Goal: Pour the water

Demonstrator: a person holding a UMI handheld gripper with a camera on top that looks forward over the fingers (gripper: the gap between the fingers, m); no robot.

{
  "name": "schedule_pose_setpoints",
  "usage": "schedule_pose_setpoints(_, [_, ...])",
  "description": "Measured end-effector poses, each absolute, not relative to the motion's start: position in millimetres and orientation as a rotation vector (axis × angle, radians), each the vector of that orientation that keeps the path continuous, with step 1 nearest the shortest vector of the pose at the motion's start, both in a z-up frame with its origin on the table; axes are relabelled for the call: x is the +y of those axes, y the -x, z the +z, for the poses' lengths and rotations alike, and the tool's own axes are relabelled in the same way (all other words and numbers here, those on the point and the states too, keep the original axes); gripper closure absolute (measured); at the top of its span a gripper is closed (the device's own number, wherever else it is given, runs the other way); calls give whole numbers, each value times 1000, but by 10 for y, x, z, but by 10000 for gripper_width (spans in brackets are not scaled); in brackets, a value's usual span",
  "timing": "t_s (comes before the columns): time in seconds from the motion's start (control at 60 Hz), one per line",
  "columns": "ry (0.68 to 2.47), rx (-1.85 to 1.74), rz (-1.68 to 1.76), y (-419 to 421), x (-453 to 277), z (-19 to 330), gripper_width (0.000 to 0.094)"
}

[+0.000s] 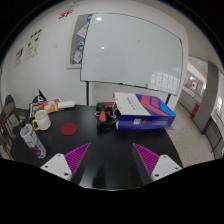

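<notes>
A clear bottle (31,139) stood at the left on the dark table (100,150), beside a white cup (42,122). The gripper (112,162) hovered with jaws apart, empty. A blue box (146,110) lay to the right.

Red coaster (69,128), dark table (105,160)

Two fingers (75,160) — pale tips, each faced with a magenta pad.
</notes>
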State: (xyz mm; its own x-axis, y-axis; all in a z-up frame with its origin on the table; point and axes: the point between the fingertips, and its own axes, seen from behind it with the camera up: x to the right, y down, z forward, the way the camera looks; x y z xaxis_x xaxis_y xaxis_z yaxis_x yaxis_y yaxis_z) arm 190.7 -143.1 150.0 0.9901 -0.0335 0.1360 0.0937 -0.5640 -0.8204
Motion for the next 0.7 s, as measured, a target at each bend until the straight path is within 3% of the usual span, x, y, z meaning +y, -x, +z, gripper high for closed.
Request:
schedule_pose_setpoints(0.317, [2201, -29, -208, -1334, -2130, 985, 93])
schedule_pose_setpoints(0.517, [2226, -67, -139, -234, -2459, 504, 97])
schedule_pose_setpoints(0.7, [2143, -88, -48, 744, -2123, 422, 93])
